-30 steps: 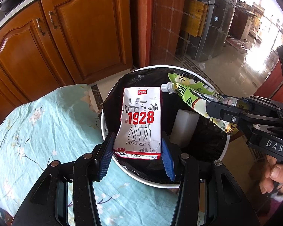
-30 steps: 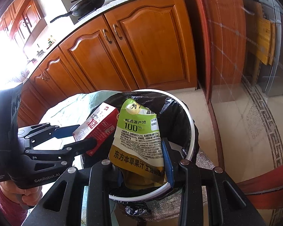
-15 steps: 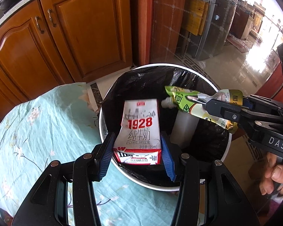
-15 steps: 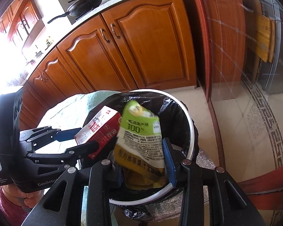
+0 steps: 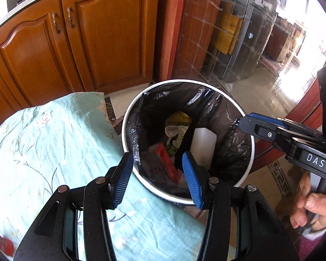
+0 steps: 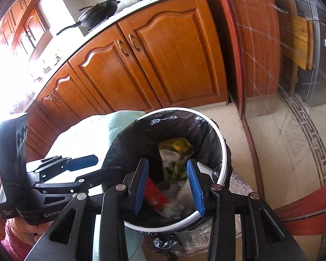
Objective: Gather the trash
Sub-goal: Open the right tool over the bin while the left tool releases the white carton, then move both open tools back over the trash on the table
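A white-rimmed bin [image 5: 128, 117] [image 6: 222, 152] with a black liner stands beside the table. Down inside it lie the red and white milk carton [image 5: 166, 161] [image 6: 154, 192] and the green and yellow juice pouch [image 5: 176, 134] [image 6: 173, 156], next to a white object [image 5: 203, 143]. My left gripper [image 5: 156, 163] hangs open over the bin's near rim with nothing between its blue pads. My right gripper [image 6: 167, 167] is likewise open and empty above the bin. Each gripper shows in the other's view: the right gripper [image 5: 250, 121] at the bin's right rim, the left gripper [image 6: 87, 161] at its left.
A table with a pale blue flowered cloth [image 5: 54, 141] touches the bin's left side. Wooden cabinet doors [image 5: 87, 43] stand behind, with a wok [image 6: 97, 15] on the counter. A glass door [image 5: 250, 43] is at the right. A person's hand [image 5: 315, 204] holds the right gripper's handle.
The milk carton has dropped out of the left gripper and the juice pouch out of the right gripper. Both now lie inside the bin, and both grippers are empty.
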`<state>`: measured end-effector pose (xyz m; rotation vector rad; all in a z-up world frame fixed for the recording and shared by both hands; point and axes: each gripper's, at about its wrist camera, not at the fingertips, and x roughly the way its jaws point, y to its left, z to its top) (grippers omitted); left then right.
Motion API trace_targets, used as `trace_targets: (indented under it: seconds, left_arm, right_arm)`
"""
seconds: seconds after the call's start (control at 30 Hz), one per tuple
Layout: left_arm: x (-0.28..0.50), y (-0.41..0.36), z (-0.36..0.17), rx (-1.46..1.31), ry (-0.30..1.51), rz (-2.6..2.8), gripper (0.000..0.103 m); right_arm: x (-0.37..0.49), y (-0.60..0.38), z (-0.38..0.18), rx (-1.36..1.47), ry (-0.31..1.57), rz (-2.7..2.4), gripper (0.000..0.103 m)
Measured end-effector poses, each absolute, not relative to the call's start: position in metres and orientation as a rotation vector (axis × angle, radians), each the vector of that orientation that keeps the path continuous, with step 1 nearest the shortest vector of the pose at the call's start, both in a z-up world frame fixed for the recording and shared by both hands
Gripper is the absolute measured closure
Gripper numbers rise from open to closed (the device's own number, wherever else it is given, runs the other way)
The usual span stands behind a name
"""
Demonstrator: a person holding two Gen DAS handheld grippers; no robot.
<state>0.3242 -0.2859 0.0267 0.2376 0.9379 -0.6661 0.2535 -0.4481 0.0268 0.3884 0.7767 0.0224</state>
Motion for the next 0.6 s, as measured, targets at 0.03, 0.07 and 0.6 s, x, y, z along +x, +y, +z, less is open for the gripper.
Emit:
trace_targets:
  seconds: [0.03, 0.07, 0.6]
  left_arm:
    - [0.322, -0.281, 0.028, 0.226, 0.935, -0.667, 0.055]
    - [0.320, -0.277, 0.029, 0.216, 0.932, -0.665, 0.055]
    - [0.268, -0.169, 0.026, -0.007, 0.890, -0.525, 0.055]
  right_arm:
    - [0.251, -0.447, 0.028, 0.391, 0.772, 0.024, 0.064]
    - [0.249, -0.446, 0.029, 0.394, 0.767, 0.027, 0.064]
    - [0.204, -0.390, 0.024, 0.425, 0.697, 0.101, 0.057]
